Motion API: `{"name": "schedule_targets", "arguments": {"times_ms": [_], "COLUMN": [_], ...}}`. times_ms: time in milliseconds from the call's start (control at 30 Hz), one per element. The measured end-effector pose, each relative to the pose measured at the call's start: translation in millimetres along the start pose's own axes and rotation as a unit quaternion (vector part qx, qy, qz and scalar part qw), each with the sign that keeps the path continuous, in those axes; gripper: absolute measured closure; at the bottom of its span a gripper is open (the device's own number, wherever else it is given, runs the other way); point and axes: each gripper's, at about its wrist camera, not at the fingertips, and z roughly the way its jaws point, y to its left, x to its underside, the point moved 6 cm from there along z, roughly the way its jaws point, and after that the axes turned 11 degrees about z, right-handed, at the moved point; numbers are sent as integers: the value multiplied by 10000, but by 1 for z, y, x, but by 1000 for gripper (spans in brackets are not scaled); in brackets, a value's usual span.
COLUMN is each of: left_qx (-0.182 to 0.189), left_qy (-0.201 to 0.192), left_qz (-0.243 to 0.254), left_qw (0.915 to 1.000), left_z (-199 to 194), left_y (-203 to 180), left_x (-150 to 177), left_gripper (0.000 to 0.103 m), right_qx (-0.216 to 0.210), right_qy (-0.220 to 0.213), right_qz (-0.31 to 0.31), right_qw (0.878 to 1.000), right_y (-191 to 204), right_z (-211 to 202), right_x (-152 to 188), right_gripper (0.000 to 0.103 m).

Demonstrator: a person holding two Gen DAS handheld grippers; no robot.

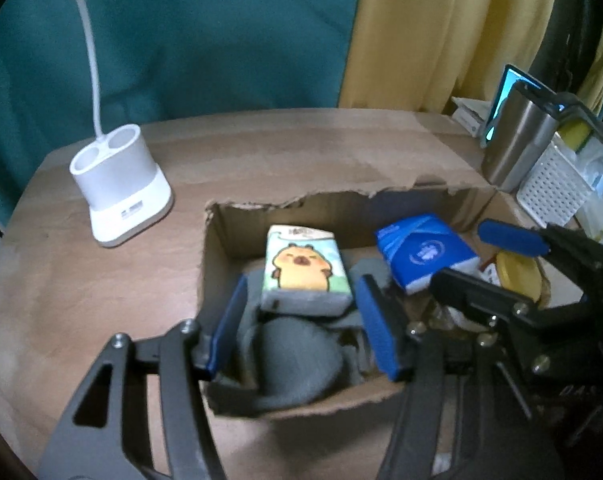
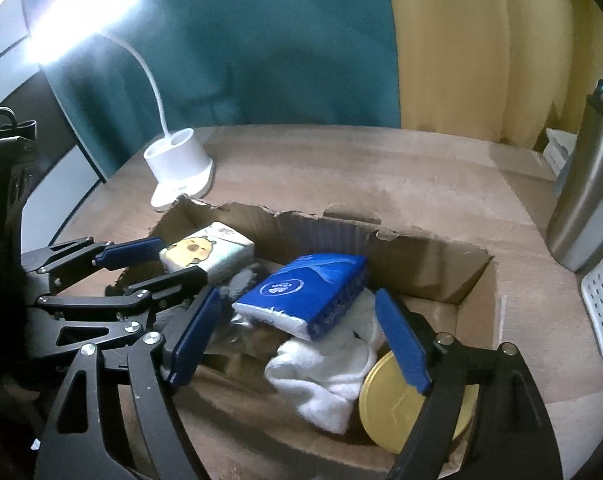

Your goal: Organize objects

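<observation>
Where teal meets yellow curtain (image 1: pixel 441 32): wooden table (image 1: pixel 81 272), torn cardboard box (image 2: pixel 441 268).

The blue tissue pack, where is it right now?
The blue tissue pack lies tilted inside the cardboard box, atop the white cloth, right of the cartoon tissue pack.

Tissue packs (image 1: pixel 305 270) in box (image 1: pixel 217 256)

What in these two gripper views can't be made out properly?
- Round gold tin: right wrist view, partly hidden by the right gripper finger.
- Grey cloth in the torn cardboard box: left wrist view, blurred and partly under the cartoon tissue pack.
- Stainless steel tumbler: right wrist view, cut off by the edge.
- Blue tissue pack print: too blurred to read.
</observation>
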Motion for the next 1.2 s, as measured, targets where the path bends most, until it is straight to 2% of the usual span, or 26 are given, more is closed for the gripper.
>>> {"name": "schedule_targets", "arguments": {"times_ms": [100,133,167,233,767,1200], "left_qx": [-57,-73,-81,-99,-16,154], "left_qy": [-62,-86,-109,-212,-625,-798], "left_qz": [-4,-6,-9,-23,-78,-133], "left_qw": [10000,9999,9999,9997,9980,9966], "left_z": [-10,-14,-17,-25,-72,-90], "left_y": [-3,-4,-5,-6,-15,-5], "left_x": [3,4,5,7,35,75], "left_gripper": [43,41,31,28,27,26], "right_qx": [-8,-2,6,39,449,771], "right_qy": [-103,-134,-171,-240,-621,-461], "right_qz": [-72,-88,-107,-129,-61,144], "right_qw": [9999,9999,9998,9996,9970,9959], "right_y": [4,5,5,6,4,9], "right_z": [-10,-13,-17,-25,-76,-88], "right_x": [1,1,2,4,34,84], "right_gripper": [21,21,21,21,21,21]}}
